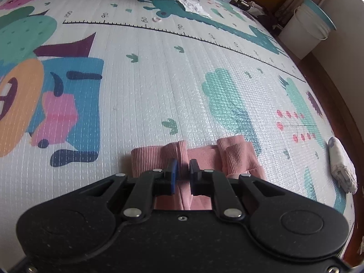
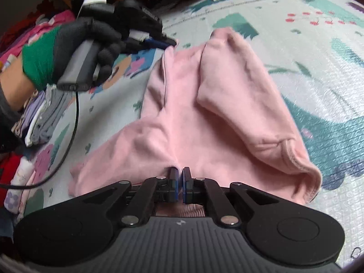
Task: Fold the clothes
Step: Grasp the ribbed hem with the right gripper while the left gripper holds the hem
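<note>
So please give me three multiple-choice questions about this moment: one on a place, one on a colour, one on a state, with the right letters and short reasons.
1. Where does the garment lie?
A. on a patterned play mat
B. in a bucket
C. on a chair

2. What colour is the garment?
A. blue
B. pink
C. white

3. How is the right gripper?
A. wide open
B. out of view
C. shut on the garment

Answers:
1 A: the pink garment is spread on the play mat.
2 B: its fabric is pink in both views.
3 C: the right gripper pinches the fabric between nearly closed fingers.

A cartoon-printed play mat [image 1: 159, 72] covers the floor; a white bucket [image 1: 304, 29] stands by the wall.
</note>
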